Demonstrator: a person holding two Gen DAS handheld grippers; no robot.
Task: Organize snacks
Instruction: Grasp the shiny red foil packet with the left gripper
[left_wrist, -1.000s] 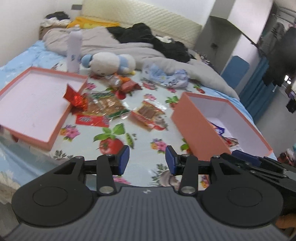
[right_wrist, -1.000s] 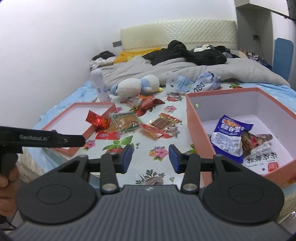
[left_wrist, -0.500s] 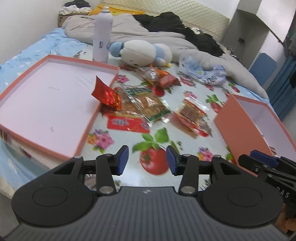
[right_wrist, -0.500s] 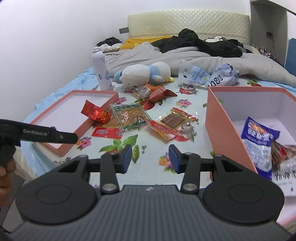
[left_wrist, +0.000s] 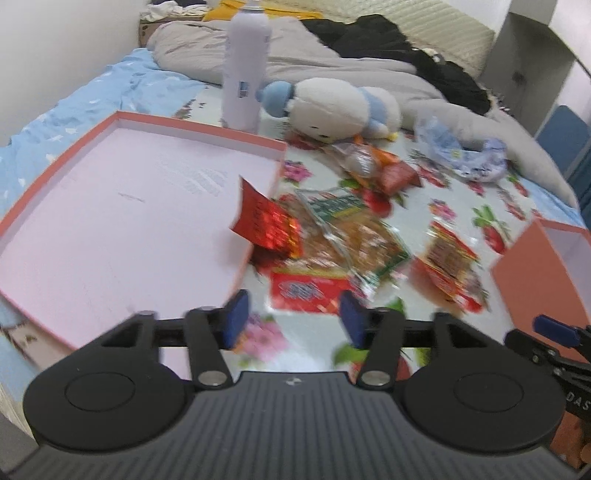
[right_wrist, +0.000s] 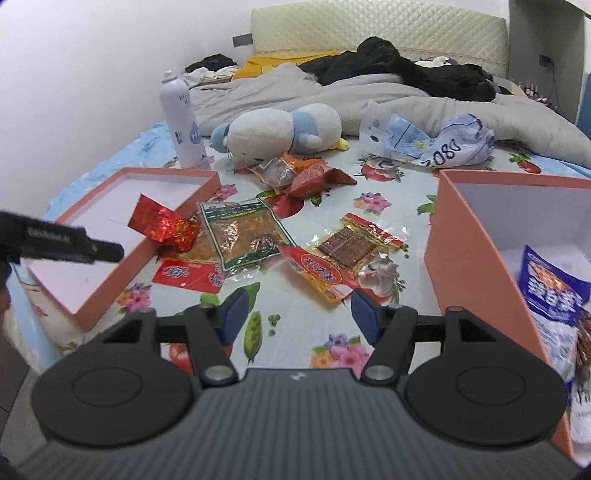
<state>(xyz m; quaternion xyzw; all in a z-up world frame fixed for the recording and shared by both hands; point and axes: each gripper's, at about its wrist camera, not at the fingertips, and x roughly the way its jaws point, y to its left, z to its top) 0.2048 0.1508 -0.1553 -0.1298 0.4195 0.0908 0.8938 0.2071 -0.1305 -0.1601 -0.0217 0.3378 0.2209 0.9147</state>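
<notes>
Several snack packets lie on the flowered cloth: a shiny red packet (right_wrist: 162, 223) leaning on the lid's rim, a flat red packet (right_wrist: 188, 275), a green-edged clear bag (right_wrist: 245, 232), a red-and-gold packet (right_wrist: 345, 254). My left gripper (left_wrist: 293, 319) hovers just short of the flat red packet (left_wrist: 308, 290), jaws opening, nothing between them. My right gripper (right_wrist: 299, 314) hangs before the red-and-gold packet, jaws opening and empty. The deep pink box (right_wrist: 469, 236) on the right holds a blue-and-white bag (right_wrist: 554, 291).
The shallow pink lid (left_wrist: 122, 214) lies on the left. Behind the snacks stand a white spray bottle (right_wrist: 183, 122), a plush toy (right_wrist: 280, 129) and a crumpled blue bag (right_wrist: 428, 138). Grey bedding and dark clothes fill the back.
Both grippers have moved forward and down toward the snack pile, which now looks larger. Both pairs of jaws stand wider apart than before.
</notes>
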